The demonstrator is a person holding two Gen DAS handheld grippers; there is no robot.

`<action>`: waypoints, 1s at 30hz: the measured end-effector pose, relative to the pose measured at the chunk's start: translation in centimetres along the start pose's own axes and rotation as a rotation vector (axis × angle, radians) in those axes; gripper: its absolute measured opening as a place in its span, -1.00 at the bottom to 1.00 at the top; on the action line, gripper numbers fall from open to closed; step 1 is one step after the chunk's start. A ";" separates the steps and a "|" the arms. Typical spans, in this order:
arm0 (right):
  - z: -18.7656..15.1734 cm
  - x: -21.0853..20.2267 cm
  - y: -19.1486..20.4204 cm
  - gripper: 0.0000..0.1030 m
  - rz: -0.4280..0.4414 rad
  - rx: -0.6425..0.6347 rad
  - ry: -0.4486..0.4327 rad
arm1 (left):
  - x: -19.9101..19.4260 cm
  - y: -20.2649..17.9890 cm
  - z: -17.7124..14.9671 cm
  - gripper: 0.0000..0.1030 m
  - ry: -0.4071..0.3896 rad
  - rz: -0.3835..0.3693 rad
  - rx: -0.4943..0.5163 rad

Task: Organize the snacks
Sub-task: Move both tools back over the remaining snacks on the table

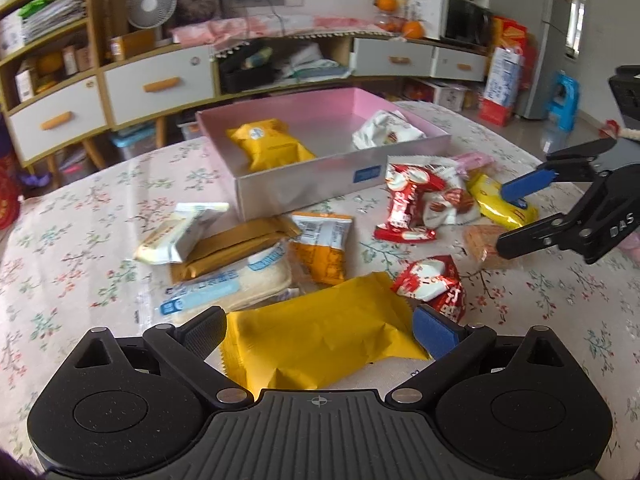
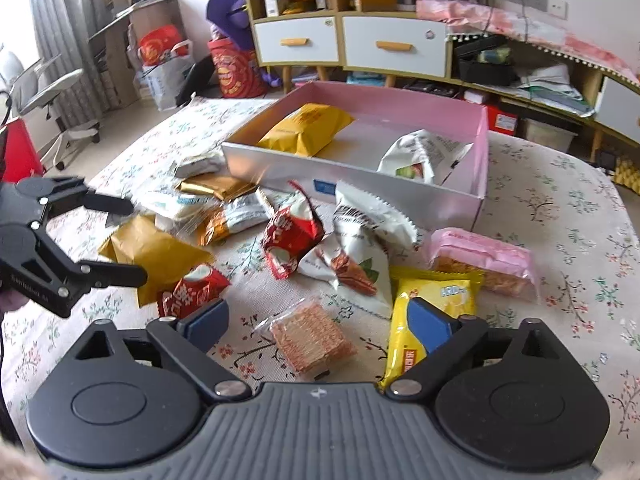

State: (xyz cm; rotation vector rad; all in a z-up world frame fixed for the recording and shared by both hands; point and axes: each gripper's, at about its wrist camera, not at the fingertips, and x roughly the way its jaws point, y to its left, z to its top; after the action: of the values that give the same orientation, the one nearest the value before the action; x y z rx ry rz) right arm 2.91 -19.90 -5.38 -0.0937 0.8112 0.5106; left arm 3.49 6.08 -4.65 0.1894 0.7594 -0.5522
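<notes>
Floral tablecloth (image 1: 80,216) covers the table, and behind it runs a long wooden cabinet with white drawers (image 1: 158,84), a small white fan (image 1: 151,4) on top. On the cloth sits an open pink-lined box (image 1: 304,184) holding 2 packets: a yellow one (image 1: 268,146) at its left and a white one (image 1: 386,130) at its right. Loose snacks lie in front of the box, most touching or overlapping. The left gripper (image 1: 320,330) has its fingers spread wide on either side of a large yellow packet (image 1: 320,344), which lies on the cloth between them; whether the pads touch the wrapper cannot be told. Just beyond it lie a white-and-blue packet (image 1: 240,284), a gold packet (image 1: 236,244), an orange-and-white packet (image 1: 322,248) and a small red packet (image 1: 434,282). The right gripper (image 2: 320,320) is also wide open and holds nothing; a clear-wrapped wafer block (image 2: 310,340) lies between its fingers, and its right blue pad (image 2: 430,328) rests over a bright yellow packet (image 2: 432,300). Further out, in the right wrist view, a pink-wrapped cake packet (image 2: 484,260) lies beside the box corner, with a red packet (image 2: 292,236) and a white nut packet (image 2: 360,256) just left of it.
</notes>
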 end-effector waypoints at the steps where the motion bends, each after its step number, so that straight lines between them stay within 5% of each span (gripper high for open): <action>1: -0.1 0.1 0.0 0.75 0.004 -0.006 0.006 | 0.2 0.0 0.0 0.95 0.004 -0.013 0.008; 11: -0.8 1.3 0.5 0.36 0.025 -0.071 0.070 | 0.2 0.0 -0.3 0.94 0.037 -0.058 0.029; 25: -1.7 0.8 1.1 0.31 0.033 -0.119 0.092 | -2.2 -2.8 -2.4 0.94 0.133 -0.148 0.108; 30: -1.8 0.5 1.4 0.23 0.036 -0.136 0.101 | -2.9 -2.5 -2.5 0.95 0.106 -0.099 0.104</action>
State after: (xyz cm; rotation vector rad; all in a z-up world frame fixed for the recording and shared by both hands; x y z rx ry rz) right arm 1.36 -18.98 -6.82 -0.2325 0.8770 0.5986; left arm -1.04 6.01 -4.35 0.2801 0.8465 -0.6802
